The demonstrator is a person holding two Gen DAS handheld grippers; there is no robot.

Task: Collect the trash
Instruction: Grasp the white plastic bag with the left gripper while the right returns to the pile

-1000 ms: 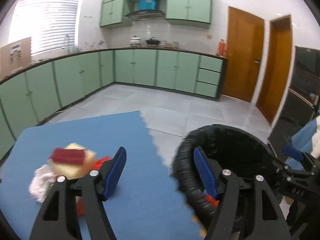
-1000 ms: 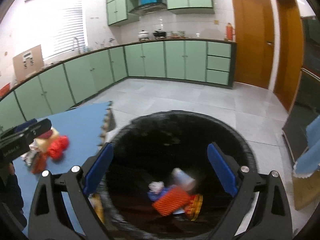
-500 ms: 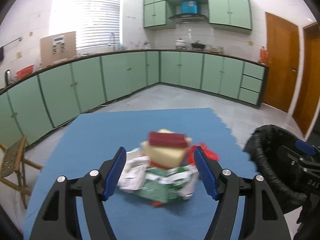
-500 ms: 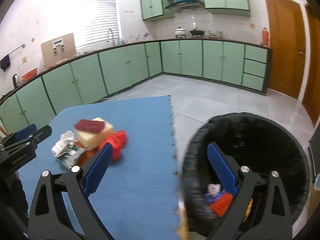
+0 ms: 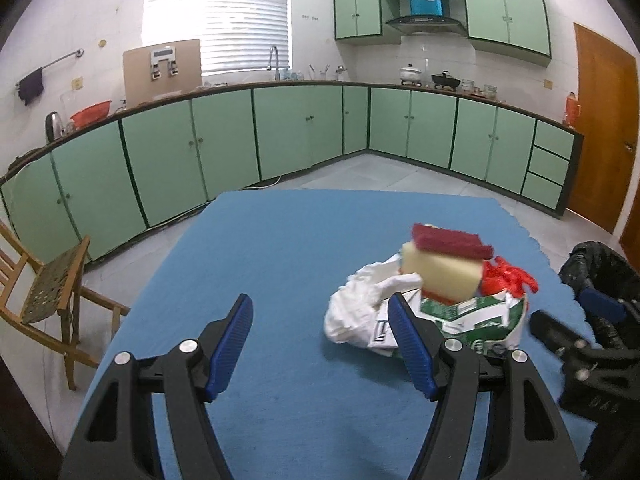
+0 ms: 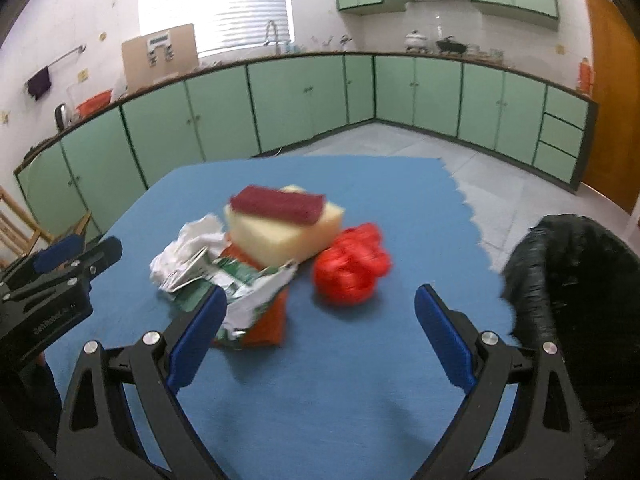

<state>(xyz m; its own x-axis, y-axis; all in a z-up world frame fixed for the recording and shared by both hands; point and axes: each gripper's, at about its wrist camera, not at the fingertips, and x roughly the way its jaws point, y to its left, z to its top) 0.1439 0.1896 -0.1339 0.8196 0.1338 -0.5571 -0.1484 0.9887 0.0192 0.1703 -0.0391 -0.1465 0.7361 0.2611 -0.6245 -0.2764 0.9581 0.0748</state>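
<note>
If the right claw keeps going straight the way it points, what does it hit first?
Probably the red plastic bag, just ahead between its open fingers; failing that, the blue mat. Depth is hard to judge.

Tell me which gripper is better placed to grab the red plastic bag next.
Probably the right gripper: its open jaws face the red plastic bag directly. From the left gripper, the bag sits behind the sponge and wrappers.

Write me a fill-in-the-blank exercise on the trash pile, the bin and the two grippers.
1. The yellow sponge has a dark ____ scrubbing pad on top.
2. The red mesh bag lies on the ____ mat.
3. The black bin stands off the mat's ____ edge in the right wrist view.
4. Both the left gripper and the right gripper are ____ and hold nothing.

Missing words: red; blue; right; open
</note>
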